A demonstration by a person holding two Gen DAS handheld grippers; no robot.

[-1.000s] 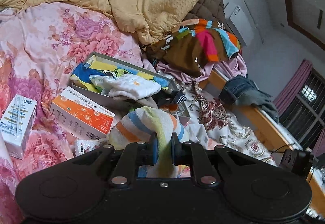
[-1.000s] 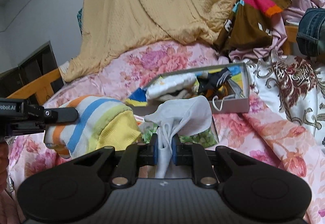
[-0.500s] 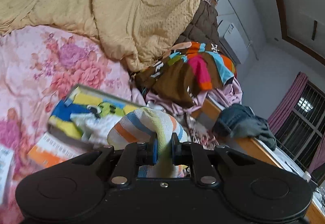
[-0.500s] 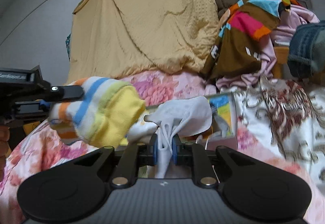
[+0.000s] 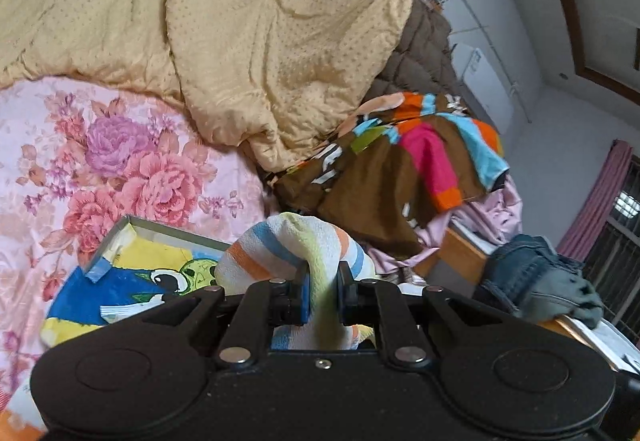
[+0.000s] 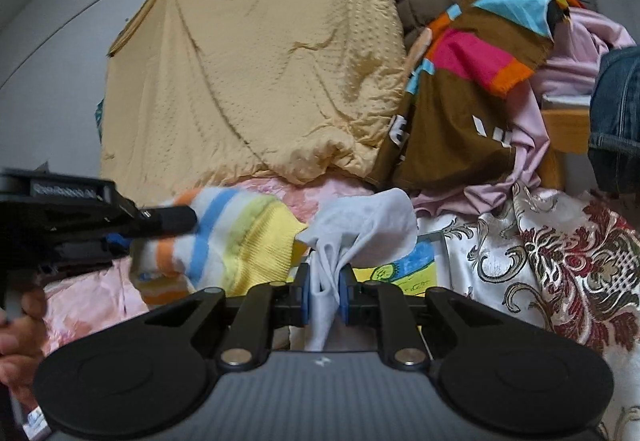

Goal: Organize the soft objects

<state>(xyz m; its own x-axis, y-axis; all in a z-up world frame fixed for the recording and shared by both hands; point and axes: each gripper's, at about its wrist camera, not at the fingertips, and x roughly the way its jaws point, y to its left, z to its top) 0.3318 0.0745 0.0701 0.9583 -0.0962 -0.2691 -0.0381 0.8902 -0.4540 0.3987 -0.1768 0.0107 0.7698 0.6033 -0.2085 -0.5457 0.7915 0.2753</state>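
Lifted higher above the box [image 5: 132,231], both tongs stay clamped: left tongs [image 5: 322,295] on striped towel [image 5: 296,245], right tongs [image 6: 324,295] on grey cloth [image 6: 368,225].

Left gripper [image 5: 322,291], bottom centre of its frame: fingers pinched on a striped sock [image 5: 296,253]. Right gripper [image 6: 324,295], bottom centre: fingers clamped on a white cloth [image 6: 360,229]. Bare hand [image 6: 18,341] at lower left edge.

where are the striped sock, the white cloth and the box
striped sock [image 5: 280,241], left wrist view, its orange and blue bands
white cloth [image 6: 372,221], right wrist view, its bunched upper part
box [image 5: 168,231], left wrist view, its grey far rim
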